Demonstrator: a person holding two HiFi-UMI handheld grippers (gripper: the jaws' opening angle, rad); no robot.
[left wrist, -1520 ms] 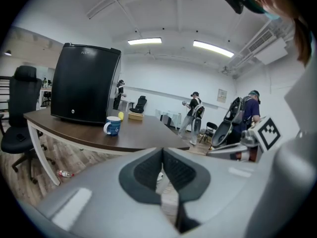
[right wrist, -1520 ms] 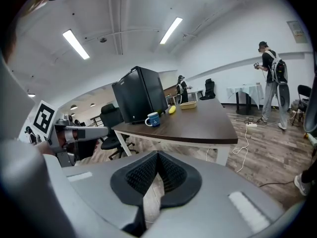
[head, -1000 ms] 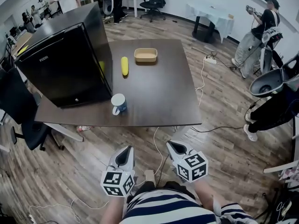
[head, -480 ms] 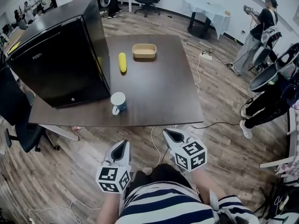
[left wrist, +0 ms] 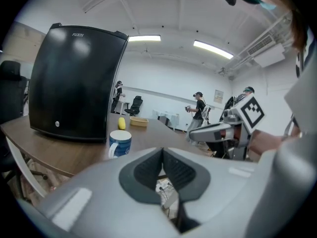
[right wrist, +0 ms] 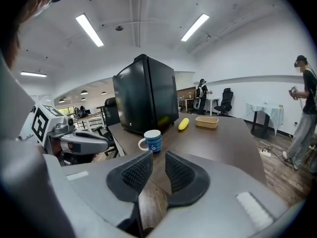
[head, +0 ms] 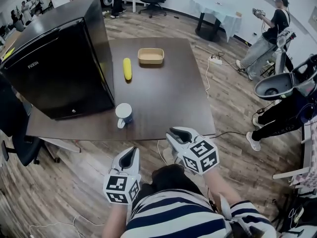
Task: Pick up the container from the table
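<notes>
The container (head: 150,56) is a shallow tan tray at the far side of the dark table (head: 173,98), also seen small in the left gripper view (left wrist: 138,122) and the right gripper view (right wrist: 207,122). My right gripper (head: 174,133) hovers at the table's near edge, far from the container; its jaws are opening with nothing between them (right wrist: 158,157). My left gripper (head: 130,155) hangs lower left, short of the table, its pads meeting at the tips (left wrist: 162,152) and holding nothing.
A yellow banana (head: 127,69) lies left of the container. A blue-and-white mug (head: 123,115) stands near the front edge. A black mini fridge (head: 54,58) fills the table's left side. Cables trail on the wood floor; people stand at the room's edges.
Both grippers have moved forward toward the table's near edge, the right one farther. The right gripper's jaws have parted from shut.
</notes>
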